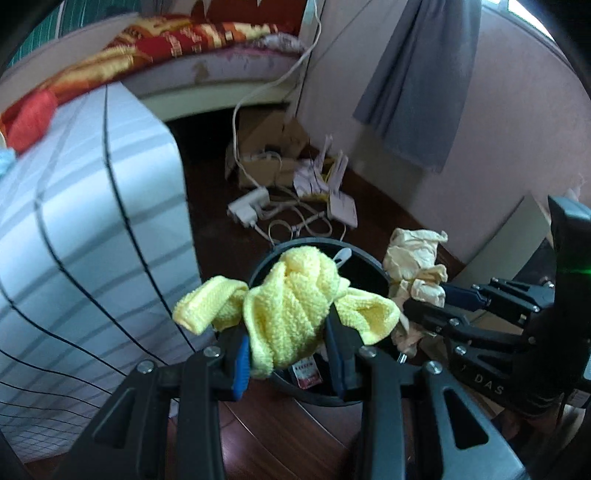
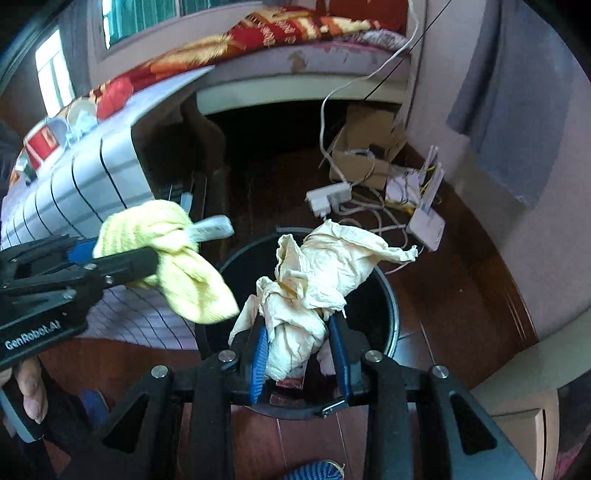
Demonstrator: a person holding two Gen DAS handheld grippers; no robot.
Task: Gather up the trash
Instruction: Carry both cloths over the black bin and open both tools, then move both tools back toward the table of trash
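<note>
Where dark wood floor [image 2: 461, 295] spreads, a black bin [image 2: 391, 299] stands.

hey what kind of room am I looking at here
Most likely a bedroom in a home: a bed with a red patterned blanket, a grey curtain by the wall, and a black trash bin on the dark wood floor.

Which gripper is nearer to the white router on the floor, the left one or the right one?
Right, as far as these views show. The right gripper holds crumpled paper over the bin, on the white router side; the left gripper, holding the yellow cloth, is farther away.
</note>
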